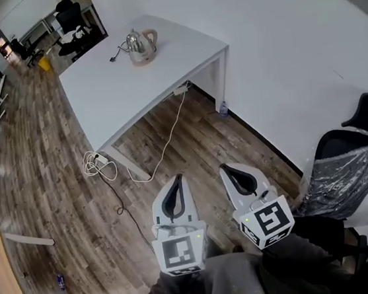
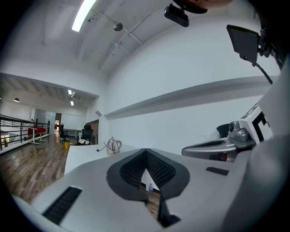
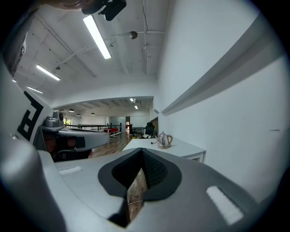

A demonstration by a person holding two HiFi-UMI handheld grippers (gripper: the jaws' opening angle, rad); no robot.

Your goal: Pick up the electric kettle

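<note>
- The left gripper (image 1: 177,178), a white two-jaw tool with dark ribbed pads and a marker cube, is held low in front of the person. Its jaws are pressed together with nothing between them, and it points roughly level toward 12 o'clock.
- The right gripper (image 1: 226,168), its twin just beside it at 3 o'clock, also has its jaws together on nothing. Both look carried at the ready rather than working.
- A black office chair wrapped in clear plastic (image 1: 344,176) stands by the wall at 3 o'clock, out of the way.
- A long white cable (image 1: 169,135) runs over the wooden plank floor (image 1: 56,192) up to the table edge — probably the power feed.
- The white rectangular table (image 1: 117,91) lies well apart at 11 o'clock.
- The shiny steel electric kettle with a tan handle (image 1: 140,46) sits upright near its far end — untouched. In my judgement the approach is barely begun, and the jaws must open before any grasp.
</note>
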